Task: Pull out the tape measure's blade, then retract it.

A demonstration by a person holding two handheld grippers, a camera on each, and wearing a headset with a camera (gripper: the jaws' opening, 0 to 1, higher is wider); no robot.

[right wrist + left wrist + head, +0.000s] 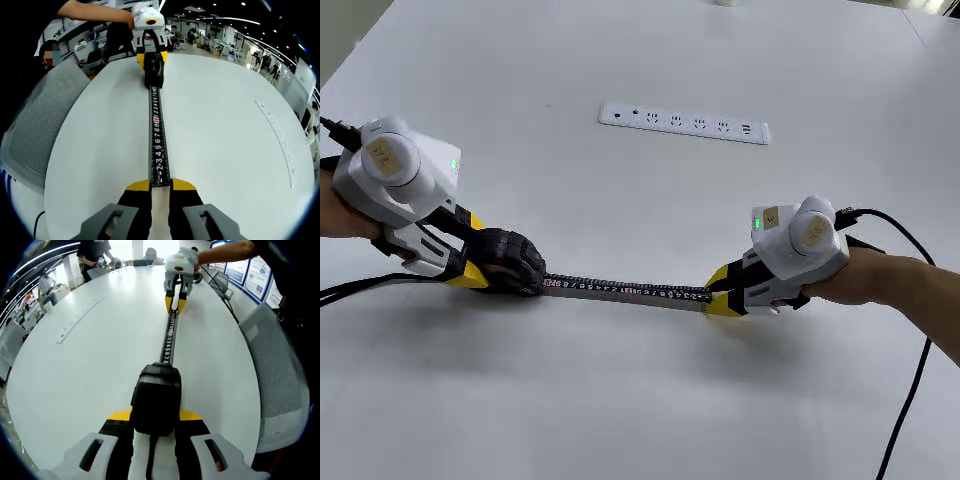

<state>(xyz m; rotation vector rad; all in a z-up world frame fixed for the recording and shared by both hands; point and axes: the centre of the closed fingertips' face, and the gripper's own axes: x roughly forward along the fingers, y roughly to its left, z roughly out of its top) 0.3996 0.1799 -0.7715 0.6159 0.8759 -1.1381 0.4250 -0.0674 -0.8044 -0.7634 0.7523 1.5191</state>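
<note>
Left gripper point(478, 250) clamped the tape measure case point(510, 262), right gripper point(722, 289) pinched the blade point(620, 290) by its tip, stretched across the desk point(620, 410). Pull looked done; retracting next meant feeding it back slowly.

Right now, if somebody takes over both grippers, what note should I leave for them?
The left gripper is shut on the case, low at the table.
The right gripper is shut on the end of the blade.
The blade is drawn out, straight between the two grippers, along the table.
Done: the pull-out. Left to do: let the blade run back into the case.
</note>
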